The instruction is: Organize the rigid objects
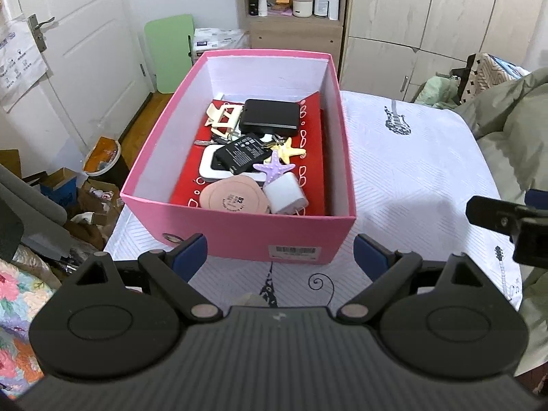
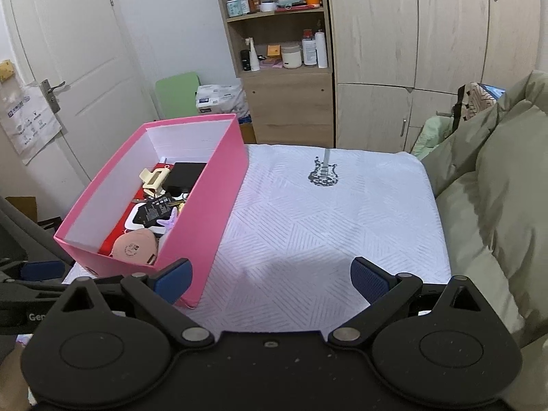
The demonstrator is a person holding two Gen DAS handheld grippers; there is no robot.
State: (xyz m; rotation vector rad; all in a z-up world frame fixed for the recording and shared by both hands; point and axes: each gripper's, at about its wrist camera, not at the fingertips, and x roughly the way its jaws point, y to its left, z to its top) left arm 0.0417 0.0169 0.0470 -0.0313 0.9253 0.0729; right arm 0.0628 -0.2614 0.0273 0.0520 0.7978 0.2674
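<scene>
A pink box (image 1: 239, 236) stands on the white bedspread (image 1: 411, 178). It holds a black case (image 1: 269, 116), a cream hair clip (image 1: 222, 116), a black battery (image 1: 243, 152), a purple starfish (image 1: 274, 169), a yellow starfish (image 1: 290, 149), a white charger (image 1: 286, 197) and a pink round compact (image 1: 234, 198). My left gripper (image 1: 281, 257) is open and empty just in front of the box. My right gripper (image 2: 270, 279) is open and empty over the bedspread (image 2: 325, 222), right of the box (image 2: 212, 205). Its tip shows in the left wrist view (image 1: 496, 217).
An olive duvet (image 2: 496, 188) lies along the bed's right side. A wooden shelf unit (image 2: 284, 68) and wardrobe (image 2: 411, 51) stand behind the bed. A white door (image 1: 75, 34), a bin (image 1: 102, 161) and cardboard clutter (image 1: 68, 198) are on the left.
</scene>
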